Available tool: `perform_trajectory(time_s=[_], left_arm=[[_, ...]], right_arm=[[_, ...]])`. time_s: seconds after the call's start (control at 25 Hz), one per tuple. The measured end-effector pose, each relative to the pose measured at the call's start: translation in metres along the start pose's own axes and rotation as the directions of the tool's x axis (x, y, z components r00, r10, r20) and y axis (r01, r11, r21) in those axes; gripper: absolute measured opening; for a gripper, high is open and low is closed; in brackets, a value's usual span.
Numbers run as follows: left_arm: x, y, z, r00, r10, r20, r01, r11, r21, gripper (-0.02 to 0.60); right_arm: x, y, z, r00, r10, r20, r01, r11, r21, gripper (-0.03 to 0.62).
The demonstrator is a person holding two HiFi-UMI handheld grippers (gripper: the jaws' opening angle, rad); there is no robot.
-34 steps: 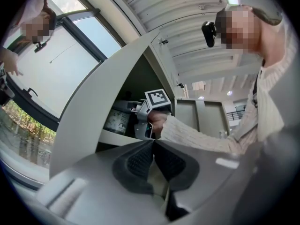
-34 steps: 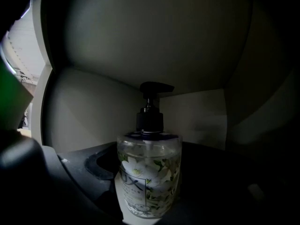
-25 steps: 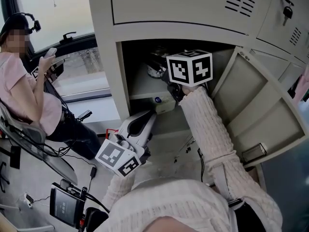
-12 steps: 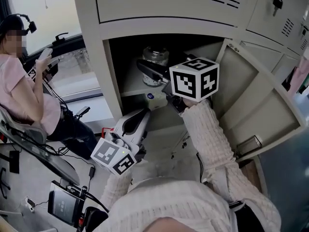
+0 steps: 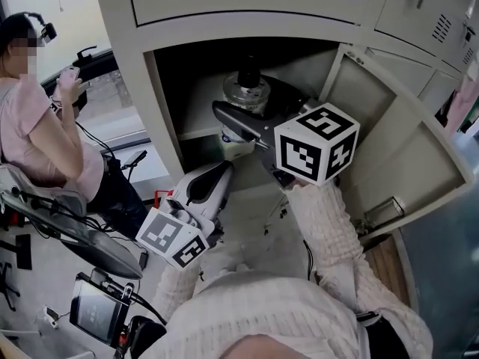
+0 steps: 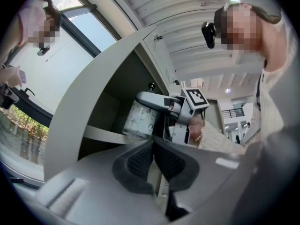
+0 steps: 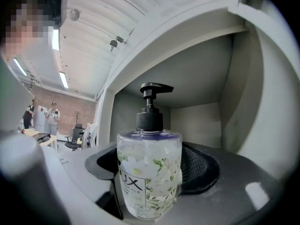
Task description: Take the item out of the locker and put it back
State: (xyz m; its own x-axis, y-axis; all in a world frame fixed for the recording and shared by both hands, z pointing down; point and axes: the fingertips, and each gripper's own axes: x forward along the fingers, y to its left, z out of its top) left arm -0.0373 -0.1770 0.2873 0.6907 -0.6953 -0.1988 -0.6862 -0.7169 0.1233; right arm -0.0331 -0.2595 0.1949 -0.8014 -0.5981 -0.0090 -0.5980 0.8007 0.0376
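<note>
Right gripper view, right hand-held gripper point(image 7: 152, 167) clamped on soap bottle point(image 7: 149, 182) at locker point(image 7: 206, 69) mouth, locker wall close on its right, open room left, pads point(image 7: 202, 165) partly hidden behind bottle, left hand-held gripper point(image 6: 153, 159) jaws together

Pump bottle at the mouth of my open locker

The pump bottle point(image 7: 149, 172) stands upright between the jaws of my right gripper point(image 5: 238, 126), just in front of the locker point(image 5: 120, 66) compartment, whose back wall lies behind it. The shelf point(image 5: 196, 134) inside sits to the bottle's left and behind it. The door point(image 5: 389, 140) hangs open on the right of my arm. My left gripper point(image 5: 213, 185) is lower and to the left, in front of the locker and under the bottle. A seated person point(image 5: 45, 133) is off to the left, apart from the locker.
</note>
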Motion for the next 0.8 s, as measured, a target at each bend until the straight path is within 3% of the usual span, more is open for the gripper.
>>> perform_trajectory(time_s=[0.44, 0.64, 0.8], left_arm=[[-0.005, 0.008, -0.004, 1.0, 0.012, -0.015, -0.012, 1.0, -0.005, 0.008], [-0.009, 0.012, -0.007, 1.0, 0.007, -0.015, -0.008, 0.998, -0.061, 0.008], [-0.014, 0.012, -0.008, 1.0, 0.016, -0.018, -0.017, 0.998, -0.058, 0.008]], right_arm=[[-0.035, 0.019, -0.022, 1.0, -0.007, 0.023, 0.008, 1.0, -0.031, 0.365], [-0.048, 0.027, -0.047, 0.999, 0.007, 0.035, -0.008, 1.0, 0.018, 0.365], [-0.055, 0.033, -0.068, 1.0, 0.018, 0.021, -0.019, 0.999, 0.05, 0.365]])
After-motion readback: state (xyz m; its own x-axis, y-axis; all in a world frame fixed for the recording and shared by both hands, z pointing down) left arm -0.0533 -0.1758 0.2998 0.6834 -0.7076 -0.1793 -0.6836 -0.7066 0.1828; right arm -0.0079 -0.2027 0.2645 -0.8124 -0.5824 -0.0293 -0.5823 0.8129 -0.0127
